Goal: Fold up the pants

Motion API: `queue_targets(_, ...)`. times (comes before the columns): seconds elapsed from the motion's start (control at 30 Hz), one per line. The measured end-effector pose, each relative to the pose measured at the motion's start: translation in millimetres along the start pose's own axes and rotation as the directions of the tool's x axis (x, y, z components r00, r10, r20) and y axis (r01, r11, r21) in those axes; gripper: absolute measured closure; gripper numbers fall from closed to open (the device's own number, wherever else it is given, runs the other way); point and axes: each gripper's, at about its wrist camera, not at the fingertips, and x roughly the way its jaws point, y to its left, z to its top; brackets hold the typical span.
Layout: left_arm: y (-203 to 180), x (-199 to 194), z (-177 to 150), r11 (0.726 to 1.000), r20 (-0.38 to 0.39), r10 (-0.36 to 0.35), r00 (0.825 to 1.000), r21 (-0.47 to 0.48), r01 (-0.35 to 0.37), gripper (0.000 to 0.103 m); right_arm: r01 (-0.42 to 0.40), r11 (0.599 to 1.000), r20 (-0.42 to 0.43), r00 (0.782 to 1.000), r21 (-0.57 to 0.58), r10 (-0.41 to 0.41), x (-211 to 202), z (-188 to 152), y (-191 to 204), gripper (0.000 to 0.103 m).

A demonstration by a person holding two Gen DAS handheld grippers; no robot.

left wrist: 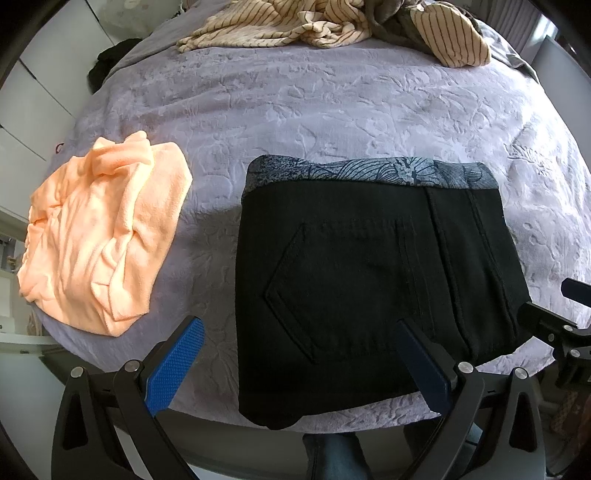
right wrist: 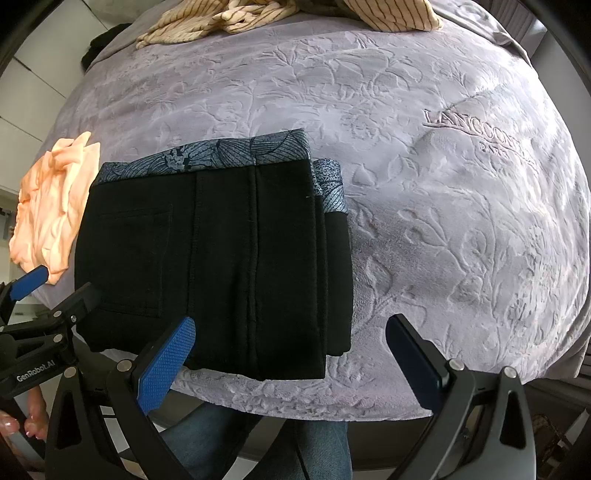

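Note:
Black pants [left wrist: 369,280] with a blue-grey patterned waistband lie folded into a flat rectangle near the front edge of the bed; they also show in the right wrist view [right wrist: 221,258], back pocket up. My left gripper [left wrist: 299,332] is open and empty, hovering over the pants' near left part, its right finger over the cloth. My right gripper [right wrist: 291,328] is open and empty, straddling the pants' near right edge. The right gripper's body shows at the right edge of the left wrist view [left wrist: 554,328].
A lilac embossed bedspread [right wrist: 443,221] covers the bed. A folded peach garment [left wrist: 103,236] lies left of the pants. A pile of striped beige clothes [left wrist: 325,26] sits at the far side. White cupboards stand to the left. A person's jeans-clad legs [right wrist: 258,435] are below the bed edge.

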Motion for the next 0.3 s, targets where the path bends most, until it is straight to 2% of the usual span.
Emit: queue_targets(0.3,-4.3,-6.4,0.8,1.000,0.029,-0.019,0.999,0.025,0.018,0.000,0.000,1.000,0.002,1.000,-0.001,0.000,0.4,-0.7,1.5,0.000)
